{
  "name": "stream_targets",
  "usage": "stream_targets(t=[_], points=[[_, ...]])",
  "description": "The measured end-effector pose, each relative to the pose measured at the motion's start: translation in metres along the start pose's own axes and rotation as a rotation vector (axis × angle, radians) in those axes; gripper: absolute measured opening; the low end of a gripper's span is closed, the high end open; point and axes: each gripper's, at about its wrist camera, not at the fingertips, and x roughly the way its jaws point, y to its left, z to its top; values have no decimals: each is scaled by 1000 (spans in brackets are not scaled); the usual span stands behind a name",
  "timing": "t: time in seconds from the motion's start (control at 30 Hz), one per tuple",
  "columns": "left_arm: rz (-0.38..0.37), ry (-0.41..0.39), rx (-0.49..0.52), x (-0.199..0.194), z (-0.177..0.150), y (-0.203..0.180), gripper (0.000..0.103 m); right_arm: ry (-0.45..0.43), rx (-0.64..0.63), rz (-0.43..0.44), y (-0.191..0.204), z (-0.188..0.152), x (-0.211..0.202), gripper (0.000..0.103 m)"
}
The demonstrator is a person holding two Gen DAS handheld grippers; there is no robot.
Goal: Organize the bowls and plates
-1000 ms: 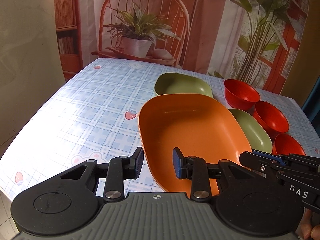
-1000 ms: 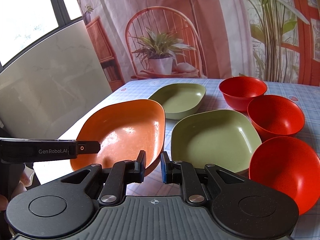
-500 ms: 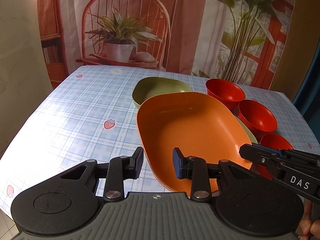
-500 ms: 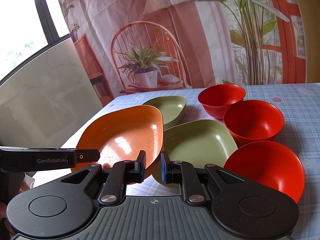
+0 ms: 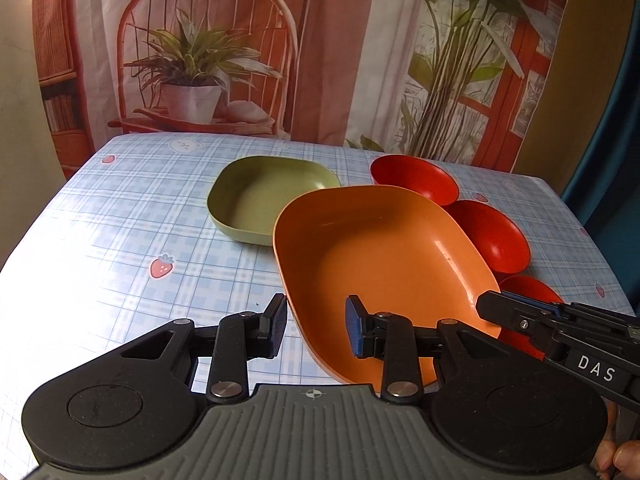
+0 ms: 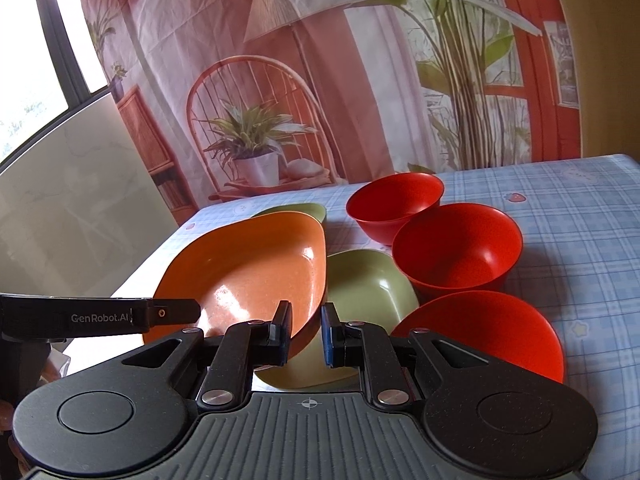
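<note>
A large orange plate [image 5: 380,264] hangs tilted above the table, carried by both grippers. My left gripper [image 5: 316,332] is shut on its near left rim, one finger inside the plate and one outside. My right gripper [image 6: 305,336] is shut on the opposite rim of the orange plate [image 6: 248,276]; its tip [image 5: 490,306] also shows in the left wrist view. Under the orange plate lies a larger green plate [image 6: 368,292], partly covered. A smaller green plate [image 5: 264,196] sits farther back. Three red bowls [image 6: 394,204] [image 6: 456,248] [image 6: 488,332] stand in a row on the right.
The table wears a blue checked cloth [image 5: 120,240] with strawberry prints; its left half carries nothing. A printed backdrop [image 5: 320,40] with a chair and plants hangs behind the far edge. A pale wall panel [image 6: 80,220] stands beyond the left edge.
Both grippers have carried the orange plate to the right, toward the red bowls. It now covers the larger green plate, which no longer shows in the left wrist view.
</note>
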Motion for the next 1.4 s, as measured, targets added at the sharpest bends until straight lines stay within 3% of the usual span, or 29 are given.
stream_targets(t=[0.7,1.4], points=[[-55,67,59,51,6,-16,34,88,-144,-111,-17,21,27,15],[-68,98,65,58,1,-16,34,128,-176,-143,-19,21,33,20]])
